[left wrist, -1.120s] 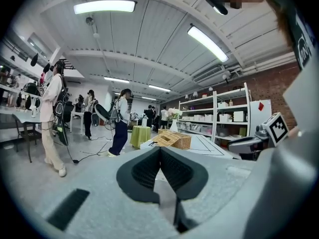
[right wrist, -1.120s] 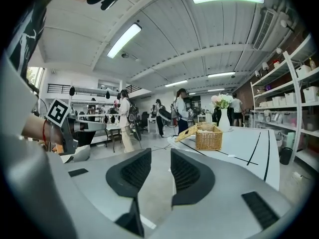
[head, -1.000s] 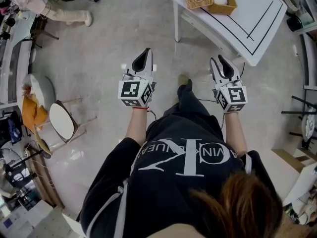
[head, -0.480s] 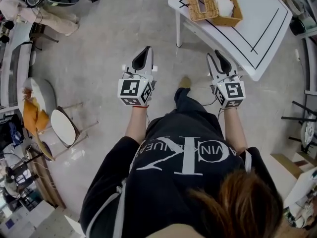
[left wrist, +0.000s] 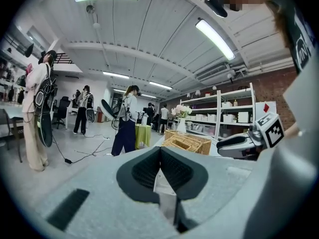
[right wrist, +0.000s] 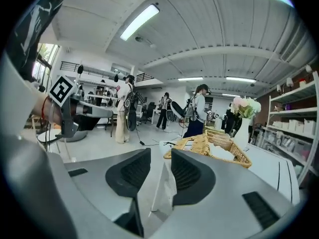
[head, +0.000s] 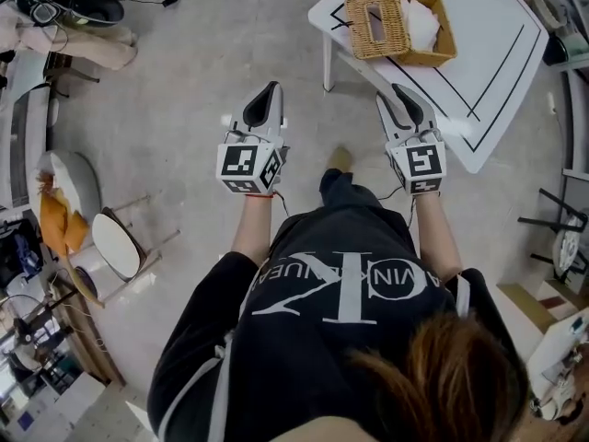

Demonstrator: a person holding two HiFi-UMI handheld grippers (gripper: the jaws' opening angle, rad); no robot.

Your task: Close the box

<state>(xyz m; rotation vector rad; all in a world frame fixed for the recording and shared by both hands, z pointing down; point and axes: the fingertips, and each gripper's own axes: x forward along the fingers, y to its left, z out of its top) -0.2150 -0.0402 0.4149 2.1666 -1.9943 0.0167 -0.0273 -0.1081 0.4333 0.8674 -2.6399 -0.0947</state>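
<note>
The wicker box [head: 419,26], lid [head: 375,24] open, sits on the white table [head: 497,63] at one o'clock, with the right gripper [head: 401,99] near it, its empty jaws just opening, and the left gripper [head: 267,99] at eleven closed on nothing.

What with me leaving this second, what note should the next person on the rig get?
Left gripper: shut, empty.
Right gripper: jaws apart, just been opening, nothing between them.
Wicker box: on the white table ahead, lid open beside it.
Done: nothing yet; neither gripper touches the box.
Left: reach the table, swing the lid over and shut it.
</note>
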